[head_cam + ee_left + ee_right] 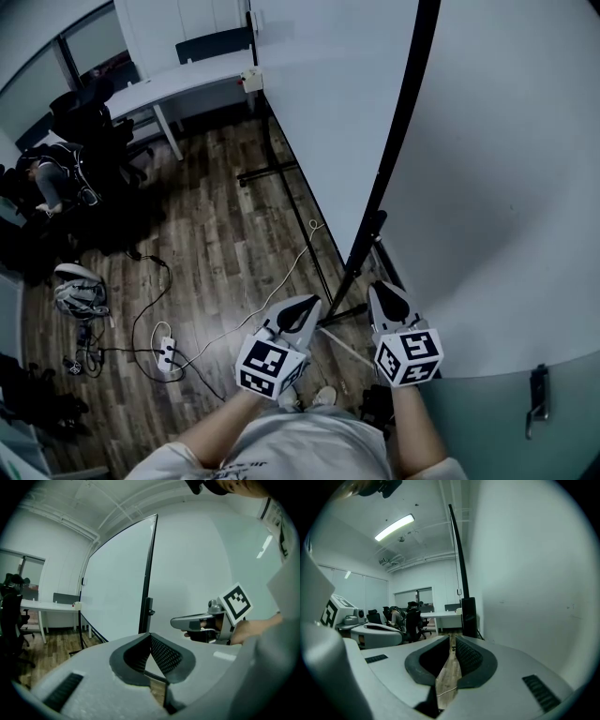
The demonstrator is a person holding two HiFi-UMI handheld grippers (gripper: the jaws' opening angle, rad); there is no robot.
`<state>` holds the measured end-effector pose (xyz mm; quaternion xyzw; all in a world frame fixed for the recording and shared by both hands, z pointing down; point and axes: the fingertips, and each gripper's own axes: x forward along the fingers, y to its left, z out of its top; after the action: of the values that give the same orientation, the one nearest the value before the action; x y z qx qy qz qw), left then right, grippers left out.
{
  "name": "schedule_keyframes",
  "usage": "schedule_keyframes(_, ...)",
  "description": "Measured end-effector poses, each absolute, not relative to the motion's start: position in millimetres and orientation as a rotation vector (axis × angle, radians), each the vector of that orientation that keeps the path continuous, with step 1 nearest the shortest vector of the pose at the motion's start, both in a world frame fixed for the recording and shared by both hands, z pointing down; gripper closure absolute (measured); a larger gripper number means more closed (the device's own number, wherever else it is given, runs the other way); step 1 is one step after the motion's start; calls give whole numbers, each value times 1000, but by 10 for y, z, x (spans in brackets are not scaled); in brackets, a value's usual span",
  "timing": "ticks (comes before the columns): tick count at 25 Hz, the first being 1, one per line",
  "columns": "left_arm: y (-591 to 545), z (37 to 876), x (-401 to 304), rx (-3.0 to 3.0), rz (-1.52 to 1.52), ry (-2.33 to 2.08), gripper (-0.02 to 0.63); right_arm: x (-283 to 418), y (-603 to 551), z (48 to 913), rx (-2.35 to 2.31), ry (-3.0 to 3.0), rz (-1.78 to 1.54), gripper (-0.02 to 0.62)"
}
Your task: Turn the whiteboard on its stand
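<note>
The whiteboard (323, 103) stands edge-on to me, its black side frame (398, 131) running down to a black clamp (368, 232) on the stand (342, 314). In the left gripper view the whiteboard (117, 583) fills the middle, with its black edge (149, 573) just ahead. My left gripper (298, 314) and right gripper (389, 302) hover side by side, a short way before the stand's near post, both shut and holding nothing. Seen from its own camera, the right gripper (453, 638) points at the black post (468, 616), apart from it.
A pale wall (506, 187) rises close on the right, with a door handle (537, 394) low down. Cables and a power strip (167, 352) lie on the wood floor at left. A white desk (178, 80), office chairs (94, 122) and a seated person (47, 178) are farther back.
</note>
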<state>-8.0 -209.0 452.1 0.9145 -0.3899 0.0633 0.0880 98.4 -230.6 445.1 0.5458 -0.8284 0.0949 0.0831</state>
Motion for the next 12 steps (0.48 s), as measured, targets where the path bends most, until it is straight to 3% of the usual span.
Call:
schedule_keyframes(7,-2326,4526,-67,2708,195,-1185,595,1058,-2705,4490,1650,-2460,286,580)
schedule_keyframes(12,-2458,4533,-57,2700,201,-1187,595,1093,-2938,4503,1683,-2454,295,471)
